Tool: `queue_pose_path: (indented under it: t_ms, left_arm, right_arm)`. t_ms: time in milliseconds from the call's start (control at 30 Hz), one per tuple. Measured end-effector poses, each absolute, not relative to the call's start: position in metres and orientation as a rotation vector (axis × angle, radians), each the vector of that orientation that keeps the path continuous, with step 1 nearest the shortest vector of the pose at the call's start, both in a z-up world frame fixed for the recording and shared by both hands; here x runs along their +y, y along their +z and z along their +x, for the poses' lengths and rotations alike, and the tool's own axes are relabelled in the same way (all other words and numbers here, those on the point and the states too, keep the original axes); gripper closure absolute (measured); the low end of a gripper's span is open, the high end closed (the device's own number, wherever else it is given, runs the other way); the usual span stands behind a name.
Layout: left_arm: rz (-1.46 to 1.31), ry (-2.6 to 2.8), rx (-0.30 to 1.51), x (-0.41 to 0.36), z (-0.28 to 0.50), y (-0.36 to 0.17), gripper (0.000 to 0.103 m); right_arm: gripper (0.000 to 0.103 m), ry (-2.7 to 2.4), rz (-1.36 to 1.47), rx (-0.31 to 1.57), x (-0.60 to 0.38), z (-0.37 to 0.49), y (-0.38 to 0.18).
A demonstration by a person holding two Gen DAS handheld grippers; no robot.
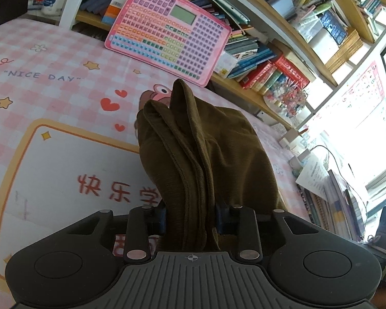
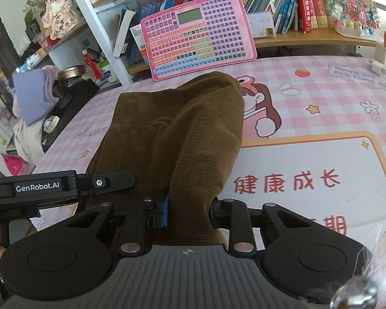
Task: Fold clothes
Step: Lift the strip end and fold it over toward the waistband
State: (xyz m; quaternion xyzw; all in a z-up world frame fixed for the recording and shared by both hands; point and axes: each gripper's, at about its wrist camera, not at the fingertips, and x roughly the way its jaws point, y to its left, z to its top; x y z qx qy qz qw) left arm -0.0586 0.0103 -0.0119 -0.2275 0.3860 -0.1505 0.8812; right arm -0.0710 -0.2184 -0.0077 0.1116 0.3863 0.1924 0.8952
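Observation:
An olive-brown corduroy garment (image 1: 205, 149) lies bunched in thick folds on a pink checked table mat (image 1: 51, 82). My left gripper (image 1: 190, 219) is shut on several layers of its near edge. In the right wrist view the same garment (image 2: 182, 123) stretches away from me across the mat (image 2: 321, 108), and my right gripper (image 2: 189, 213) is shut on its near end. The left gripper's black body (image 2: 64, 186) shows at the left of the right wrist view, close beside the right one. The fingertips of both are hidden in the cloth.
A pink toy keyboard tablet (image 1: 167, 33) leans against a bookshelf (image 1: 270, 72) at the mat's far edge; it also shows in the right wrist view (image 2: 198, 41). A purple garment (image 2: 33, 97) lies on a black stand at left. Papers and cables (image 1: 321, 175) sit at right.

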Motion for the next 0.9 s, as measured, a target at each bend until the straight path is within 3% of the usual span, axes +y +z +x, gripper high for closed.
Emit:
queue_pose_path:
  t_ms: [900]
  left_arm:
    - [-0.326, -0.344, 0.793, -0.103, -0.088, 0.014, 0.072]
  right_arm:
    - [0.078, 0.377, 0.328, 0.730, -0.330, -0.118, 0.002]
